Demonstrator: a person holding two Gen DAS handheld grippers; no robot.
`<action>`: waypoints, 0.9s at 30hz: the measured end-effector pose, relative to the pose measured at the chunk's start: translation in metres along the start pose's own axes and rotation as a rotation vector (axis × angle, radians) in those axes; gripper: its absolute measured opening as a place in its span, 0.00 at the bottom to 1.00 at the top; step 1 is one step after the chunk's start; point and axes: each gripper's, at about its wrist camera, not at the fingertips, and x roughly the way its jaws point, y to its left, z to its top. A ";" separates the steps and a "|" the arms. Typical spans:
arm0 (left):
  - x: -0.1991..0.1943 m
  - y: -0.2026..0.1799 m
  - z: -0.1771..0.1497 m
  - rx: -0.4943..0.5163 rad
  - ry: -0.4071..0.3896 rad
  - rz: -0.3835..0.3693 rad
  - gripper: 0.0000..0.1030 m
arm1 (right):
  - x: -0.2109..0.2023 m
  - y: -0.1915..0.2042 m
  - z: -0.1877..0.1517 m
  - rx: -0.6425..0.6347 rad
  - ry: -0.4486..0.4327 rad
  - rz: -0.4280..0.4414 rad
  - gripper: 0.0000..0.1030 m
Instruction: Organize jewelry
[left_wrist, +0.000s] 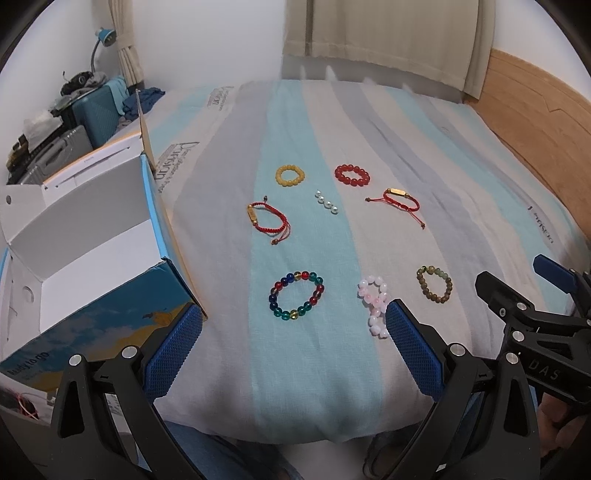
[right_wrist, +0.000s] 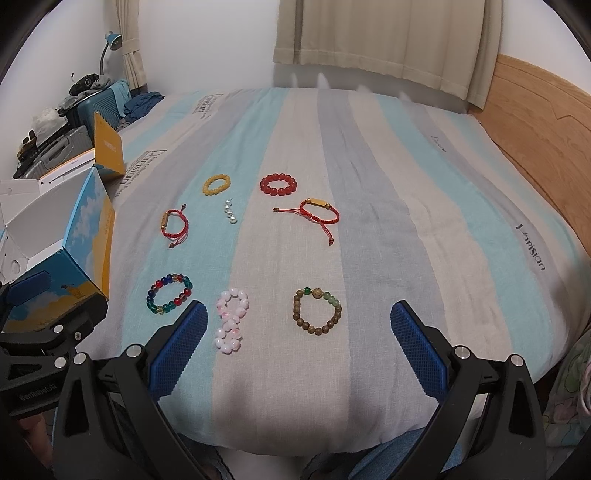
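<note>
Nearest, the left gripper (left_wrist: 291, 319) and right gripper (right_wrist: 299, 314) hover side by side over the near edge of a striped bedsheet (right_wrist: 388, 240), both with blue pads spread wide and holding nothing. Between and just beyond them lie a multicoloured bead bracelet (left_wrist: 296, 295), a twisted pink bead bracelet (right_wrist: 232, 321) and a brown bead bracelet (right_wrist: 318, 311). Farther off sit two red cord bracelets (right_wrist: 320, 212), a short string of pearls (left_wrist: 328, 203), a yellow bead bracelet (left_wrist: 290, 175) and a red bead bracelet (left_wrist: 352, 173), all well apart. An open, empty cardboard box (left_wrist: 92, 236) stands at the left. Luggage (right_wrist: 99, 107) is piled in the far left corner; a wooden headboard (right_wrist: 546, 122) lines the right.
</note>
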 end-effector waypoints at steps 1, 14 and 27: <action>0.000 0.000 0.000 0.001 0.000 -0.001 0.94 | 0.000 0.001 -0.001 -0.003 0.001 0.001 0.93; -0.001 0.000 -0.002 0.002 0.004 -0.005 0.94 | -0.001 0.002 0.001 -0.003 0.003 0.004 0.93; -0.001 0.000 -0.002 0.003 0.007 -0.005 0.94 | 0.000 0.002 0.001 -0.003 0.002 0.002 0.93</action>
